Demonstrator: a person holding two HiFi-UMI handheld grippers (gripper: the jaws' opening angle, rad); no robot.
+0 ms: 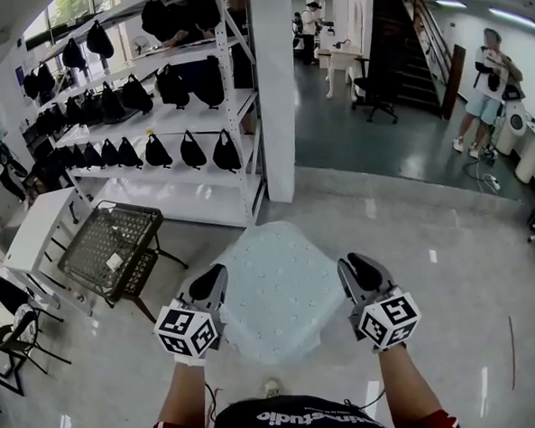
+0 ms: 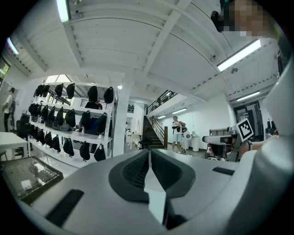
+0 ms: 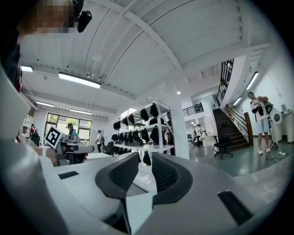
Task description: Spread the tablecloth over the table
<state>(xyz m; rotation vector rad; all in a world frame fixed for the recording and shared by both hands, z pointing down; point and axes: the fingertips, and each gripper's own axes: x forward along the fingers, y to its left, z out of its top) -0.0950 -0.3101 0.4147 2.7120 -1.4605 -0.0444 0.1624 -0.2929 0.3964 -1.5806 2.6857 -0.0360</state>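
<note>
Head view looks down on the tablecloth (image 1: 277, 289), a pale sheet with a fine dotted pattern, spread out flat just ahead of the person and between the two grippers. Its near edge and corners droop, and whatever lies beneath it is hidden. The left gripper (image 1: 208, 283) meets the cloth at its near left corner, and the right gripper (image 1: 361, 271) sits just beside its near right corner.

Left gripper view shows that tool's dark ribbed pads (image 2: 138, 170) drawn almost together, pinching a thin white fold of the cloth between them. Right gripper view shows the other pair standing partly apart. Daylight shows through the gap at the tips, and the white cloth lies low in the gap without the pads visibly pressing on it.

Both tools point level, each carried at the end of a bare forearm. Around the cloth is a glossy pale floor (image 1: 452, 270). To the left stands a black wire-mesh stand (image 1: 111, 245). Behind it is a white shelf rack (image 1: 148, 180) lined with black bags, next to a white pillar (image 1: 275, 90). Farther back are a dark staircase (image 1: 406, 46), an office chair (image 1: 373, 89) and a person (image 1: 486, 87) standing at the right.
</note>
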